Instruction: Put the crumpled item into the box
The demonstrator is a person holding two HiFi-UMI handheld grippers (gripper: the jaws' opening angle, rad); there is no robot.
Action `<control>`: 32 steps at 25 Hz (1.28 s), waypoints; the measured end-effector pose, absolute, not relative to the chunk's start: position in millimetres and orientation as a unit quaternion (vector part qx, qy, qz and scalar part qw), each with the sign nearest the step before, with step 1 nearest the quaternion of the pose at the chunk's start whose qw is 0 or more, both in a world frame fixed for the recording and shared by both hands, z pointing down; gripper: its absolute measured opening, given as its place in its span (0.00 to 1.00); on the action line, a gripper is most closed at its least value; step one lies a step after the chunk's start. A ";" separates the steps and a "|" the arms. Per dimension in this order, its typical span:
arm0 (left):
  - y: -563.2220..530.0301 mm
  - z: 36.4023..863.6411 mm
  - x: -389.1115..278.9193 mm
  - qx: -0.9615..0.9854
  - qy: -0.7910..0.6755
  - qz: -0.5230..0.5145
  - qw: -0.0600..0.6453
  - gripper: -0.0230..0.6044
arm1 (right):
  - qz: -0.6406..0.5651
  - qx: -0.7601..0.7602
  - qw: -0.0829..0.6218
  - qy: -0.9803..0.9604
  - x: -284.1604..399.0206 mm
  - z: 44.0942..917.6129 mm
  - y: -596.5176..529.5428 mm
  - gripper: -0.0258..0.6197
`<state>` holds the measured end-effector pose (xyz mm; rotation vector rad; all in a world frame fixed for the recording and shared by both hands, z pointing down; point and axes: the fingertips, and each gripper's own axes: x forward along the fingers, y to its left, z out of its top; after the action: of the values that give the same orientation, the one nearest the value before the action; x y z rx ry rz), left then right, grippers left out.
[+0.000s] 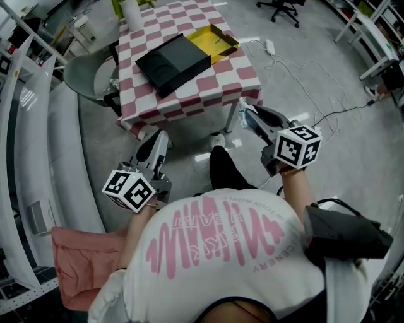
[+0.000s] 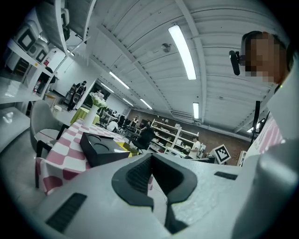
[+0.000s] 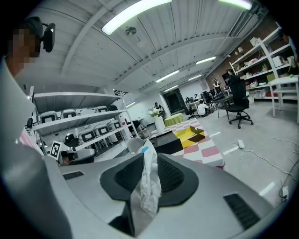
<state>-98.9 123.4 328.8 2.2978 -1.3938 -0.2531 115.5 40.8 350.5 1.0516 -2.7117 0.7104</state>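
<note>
Looking down past a white T-shirt point(image 1: 221, 252) printed in pink, the head view shows two grippers held out in front of the person, each carrying one cube of square markers, so two cubes in all. The left gripper point(image 2: 152, 158) has its jaws closed tip to tip with nothing between the pads. The right gripper point(image 3: 150, 158) is clamped on the one crumpled item point(image 3: 148, 186), a wrinkled white wrapper with a small blue patch at its upper end; it stands up between the dark pads and pokes out past their tips, off the table and well apart from the boxes. One pink cloth point(image 1: 76, 265) lies low at the person's left. Beyond the grippers stands one table point(image 1: 221, 82) under a pink-and-white checked cover. Two boxes rest on it, touching each other: one black box point(image 1: 172, 60) nearer the middle, and one yellow box point(image 1: 211, 43) with open flaps at its far side. One grey chair point(image 1: 85, 76) sits against the table's left edge. One white vase point(image 1: 131, 12) stands at the table's far end. One cable point(image 1: 297, 69) trails across the grey floor to the right, and one black office chair point(image 1: 284, 7) stands farthest off.
</note>
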 end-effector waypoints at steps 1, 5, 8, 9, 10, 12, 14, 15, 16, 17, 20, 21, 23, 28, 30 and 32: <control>121.9 329.6 -102.9 0.827 -0.509 -0.092 0.219 0.05 | 0.238 0.346 0.074 -0.905 110.9 352.2 37.6 0.17; 111.6 331.8 -117.5 0.815 -0.526 -0.096 0.221 0.05 | 0.248 0.318 0.086 -0.911 86.2 362.0 27.4 0.18; 99.9 329.5 -124.4 0.812 -0.533 -0.095 0.219 0.05 | 0.245 0.308 0.096 -0.914 74.1 365.8 12.9 0.18; 95.1 328.5 -126.8 0.811 -0.535 -0.095 0.218 0.05 | 0.244 0.308 0.096 -0.915 72.1 365.3 5.5 0.18; 89.4 327.7 -129.5 0.810 -0.537 -0.096 0.216 0.05 | 0.242 0.308 0.095 -0.915 70.5 364.2 -3.1 0.18; 77.3 327.0 -134.7 0.806 -0.544 -0.097 0.213 0.05 | 0.242 0.308 0.091 -0.916 67.5 362.2 -21.2 0.18; 66.9 327.0 -139.5 0.801 -0.550 -0.100 0.213 0.05 | 0.241 0.307 0.089 -0.916 63.9 361.0 -37.7 0.18; 61.6 326.6 -141.4 0.800 -0.552 -0.101 0.213 0.05 | 0.241 0.306 0.087 -0.917 61.7 359.6 -45.7 0.18; 55.7 326.0 -142.7 0.799 -0.553 -0.102 0.212 0.05 | 0.239 0.305 0.084 -0.918 59.7 357.5 -54.1 0.18; 49.4 325.2 -143.2 0.799 -0.554 -0.102 0.210 0.05 | 0.237 0.305 0.081 -0.919 57.9 355.2 -62.6 0.18; 30.8 324.6 -144.5 0.799 -0.555 -0.105 0.207 0.05 | 0.234 0.303 0.075 -0.921 54.5 352.3 -85.6 0.18; 24.7 324.9 -145.6 0.798 -0.556 -0.108 0.207 0.05 | 0.234 0.303 0.075 -0.921 53.6 352.7 -93.0 0.18; 12.7 325.9 -147.8 0.796 -0.558 -0.110 0.208 0.05 | 0.236 0.302 0.077 -0.920 51.4 353.6 -108.0 0.18; -19.6 324.8 -154.6 0.792 -0.563 -0.114 0.209 0.05 | 0.236 0.294 0.081 -0.923 41.0 354.5 -145.6 0.18; -34.3 324.2 -158.4 0.789 -0.565 -0.119 0.209 0.05 | 0.237 0.290 0.083 -0.923 35.4 355.8 -162.0 0.18; -49.6 324.6 -162.0 0.787 -0.568 -0.119 0.209 0.05 | 0.237 0.287 0.085 -0.924 30.8 357.8 -179.5 0.18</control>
<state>-162.0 -49.6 324.6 2.1902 -1.5796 -0.3306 30.8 -179.5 357.8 0.8574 -2.7558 0.7082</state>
